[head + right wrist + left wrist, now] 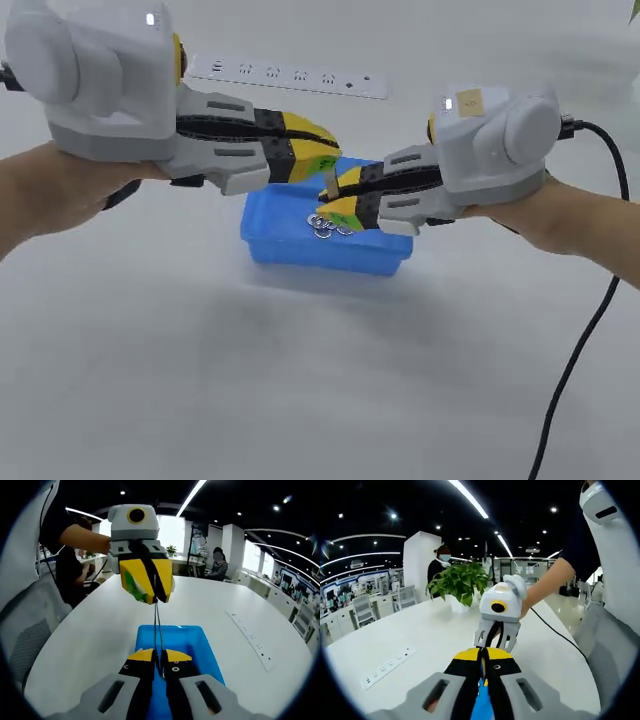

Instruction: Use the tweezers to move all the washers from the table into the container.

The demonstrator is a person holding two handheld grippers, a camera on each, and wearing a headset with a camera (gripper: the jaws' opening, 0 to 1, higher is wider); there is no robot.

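Note:
The thin metal tweezers (156,630) stretch between my two grippers above the blue container (300,252). My right gripper (159,661) is shut on the near end. My left gripper (153,594), with yellow jaws closed, pinches the far end. In the head view the left gripper (335,150) comes in from the left and the right gripper (326,200) from the right, tips almost meeting over the container's back edge. Several metal washers (325,226) lie inside the container. In the left gripper view, my left gripper (483,659) faces the right gripper (496,639).
A white power strip (290,75) lies at the back of the white table. A black cable (590,320) trails from the right gripper down the right side. A potted plant (457,582) and a standing person (441,565) are beyond the table.

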